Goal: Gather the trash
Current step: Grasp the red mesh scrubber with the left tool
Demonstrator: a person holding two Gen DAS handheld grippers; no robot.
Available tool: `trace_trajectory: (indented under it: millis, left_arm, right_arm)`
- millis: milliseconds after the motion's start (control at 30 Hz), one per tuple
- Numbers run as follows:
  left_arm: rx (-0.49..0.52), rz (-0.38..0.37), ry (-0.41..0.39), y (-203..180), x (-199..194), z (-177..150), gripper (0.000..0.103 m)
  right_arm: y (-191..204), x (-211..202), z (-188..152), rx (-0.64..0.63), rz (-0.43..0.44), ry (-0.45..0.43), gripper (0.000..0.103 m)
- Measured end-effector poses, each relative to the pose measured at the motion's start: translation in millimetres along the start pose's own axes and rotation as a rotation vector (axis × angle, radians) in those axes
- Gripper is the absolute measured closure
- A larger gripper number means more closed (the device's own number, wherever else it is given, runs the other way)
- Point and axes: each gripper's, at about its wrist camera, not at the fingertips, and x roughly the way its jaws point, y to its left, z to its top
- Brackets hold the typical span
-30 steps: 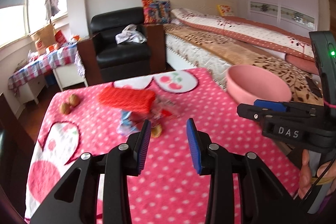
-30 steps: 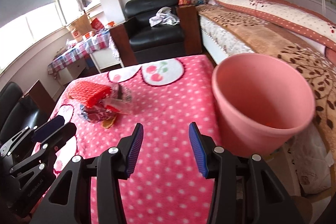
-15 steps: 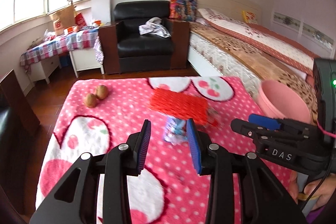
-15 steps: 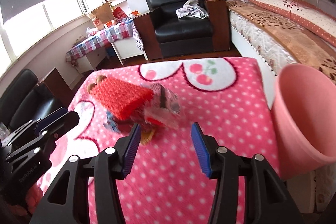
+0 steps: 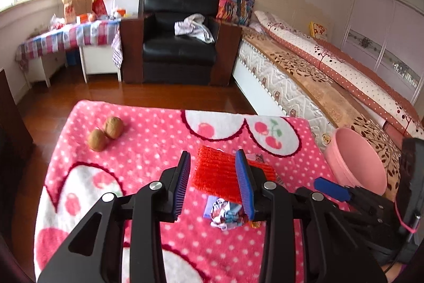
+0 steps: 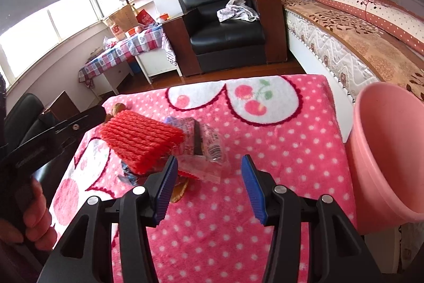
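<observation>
A pile of trash lies mid-table: a red foam net (image 5: pixel 214 177), a crumpled colourful wrapper (image 5: pixel 226 212) in front of it, and a clear plastic wrapper (image 6: pixel 204 147) beside the net (image 6: pixel 140 139). My left gripper (image 5: pixel 212 158) hovers open above the pile, nothing between its pads. My right gripper (image 6: pixel 209 161) is open too, just short of the clear wrapper, with an orange scrap (image 6: pixel 179 190) under its left finger. A pink bin (image 6: pixel 384 150) stands off the table's right edge.
Two walnuts (image 5: pixel 106 133) sit at the far left of the pink polka-dot cloth (image 5: pixel 159 139). Beyond the table are a black armchair (image 5: pixel 180 44), a bed (image 5: pixel 331 76) on the right and a checked side table (image 5: pixel 69 39). A hand (image 6: pixel 34 216) holds the left gripper.
Both grippers swung left over the table toward the trash pile. The pink bin slid to the right edge of the right wrist view. The right jaws widened slightly.
</observation>
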Motion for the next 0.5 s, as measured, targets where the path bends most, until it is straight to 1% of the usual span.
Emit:
trace_trajectory:
  millis: [100,200,333,400,433,467,500]
  left_arm:
    - [0.0,0.0,0.04,3,15,0,0.068]
    - [-0.002,-0.023,0.095,6,25,-7,0.068]
    - [0.031,-0.059,0.091,2,19,-21,0.068]
    - [0.042,-0.068,0.103,0,17,-28,0.068]
    - [0.042,-0.071,0.106,0,17,-31,0.07]
    - [0.044,-0.068,0.107,0,15,-34,0.078]
    - [0.047,-0.065,0.107,0,14,-37,0.081]
  right_arm:
    - [-4,3,-1,0.012,-0.005,0.003,0.054]
    - [-7,7,-2,0.016,-0.011,0.017,0.054]
    - [-10,14,-4,0.021,-0.015,0.038,0.054]
    - [-11,18,-5,0.024,-0.015,0.049,0.054]
    - [-11,20,-5,0.028,-0.014,0.055,0.054]
    - [-12,22,-6,0.033,-0.011,0.063,0.054]
    - [-13,25,-6,0.04,-0.007,0.072,0.054]
